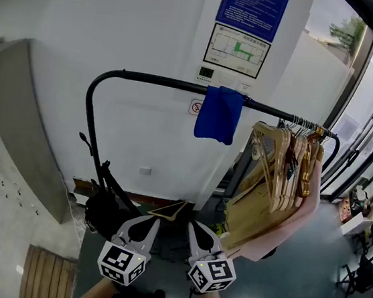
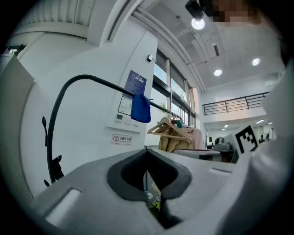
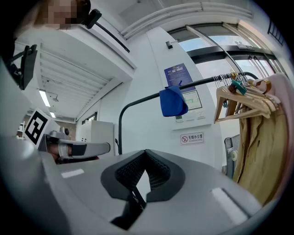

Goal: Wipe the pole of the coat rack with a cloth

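Blue cloth point(image 1: 219, 113) hangs folded over the black metal pole of the coat rack point(image 1: 154, 79), close to the middle of the top bar. It is high up and far from both tongs, and neither one touches it.

The left gripper point(image 1: 153, 220) and the right gripper point(image 1: 192, 224) sit low and near the person, side by side, with their tips pointing up at the rack. The cloth is above them and a bit to the right. Both tongs have their jaws pressed together, with nothing between them.

Wooden hangers point(image 1: 286, 165) with a tan coat point(image 1: 250, 210) hang at the right end of the pole, just right of the cloth. A white wall point(image 1: 141, 25) with a blue poster point(image 1: 253, 8) stands behind the rack.
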`<move>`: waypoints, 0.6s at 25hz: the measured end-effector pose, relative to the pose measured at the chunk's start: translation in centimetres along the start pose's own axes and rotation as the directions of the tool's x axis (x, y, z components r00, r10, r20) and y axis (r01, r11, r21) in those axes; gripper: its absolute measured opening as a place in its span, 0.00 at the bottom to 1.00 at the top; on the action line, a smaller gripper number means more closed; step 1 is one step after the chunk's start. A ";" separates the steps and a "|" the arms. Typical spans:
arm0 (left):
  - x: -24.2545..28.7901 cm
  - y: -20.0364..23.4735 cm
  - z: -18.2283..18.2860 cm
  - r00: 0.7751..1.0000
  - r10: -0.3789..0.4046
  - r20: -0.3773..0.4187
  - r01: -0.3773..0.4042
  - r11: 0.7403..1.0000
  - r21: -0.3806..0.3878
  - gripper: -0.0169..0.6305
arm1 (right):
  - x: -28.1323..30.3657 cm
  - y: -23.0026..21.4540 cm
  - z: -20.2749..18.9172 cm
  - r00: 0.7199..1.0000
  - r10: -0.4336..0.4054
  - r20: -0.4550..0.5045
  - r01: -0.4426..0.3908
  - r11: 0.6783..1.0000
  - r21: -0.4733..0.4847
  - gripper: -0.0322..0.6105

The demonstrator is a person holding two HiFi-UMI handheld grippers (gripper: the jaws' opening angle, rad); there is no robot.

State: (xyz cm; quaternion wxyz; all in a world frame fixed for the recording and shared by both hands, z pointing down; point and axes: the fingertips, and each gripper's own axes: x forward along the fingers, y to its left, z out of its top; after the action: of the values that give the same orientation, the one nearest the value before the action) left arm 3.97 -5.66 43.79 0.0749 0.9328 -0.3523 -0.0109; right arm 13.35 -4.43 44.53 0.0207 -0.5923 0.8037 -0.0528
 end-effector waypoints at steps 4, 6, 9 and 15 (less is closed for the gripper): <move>-0.3 0.8 0.0 1.000 -0.002 -0.002 0.002 1.000 0.002 0.03 | 0.7 0.4 0.0 1.000 -0.002 0.000 0.002 1.000 0.001 0.05; -0.4 1.3 0.0 1.000 -0.005 -0.003 0.005 1.000 0.003 0.03 | 1.0 0.5 0.0 1.000 -0.010 0.002 0.010 1.000 0.002 0.05; -0.4 2.0 0.3 1.000 -0.014 -0.003 0.014 1.000 0.009 0.03 | 1.6 0.4 0.0 0.999 -0.032 0.009 0.032 0.999 0.016 0.05; -0.5 3.4 1.4 0.998 -0.061 -0.002 0.061 0.997 0.046 0.03 | 3.0 1.0 0.6 0.998 -0.065 0.019 0.065 0.998 -0.005 0.05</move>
State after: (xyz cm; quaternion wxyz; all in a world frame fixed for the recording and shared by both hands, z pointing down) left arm 1.27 -8.07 42.90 0.0532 0.9446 -0.3239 -0.0047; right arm 11.61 -7.01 43.93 0.0250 -0.6185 0.7840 -0.0455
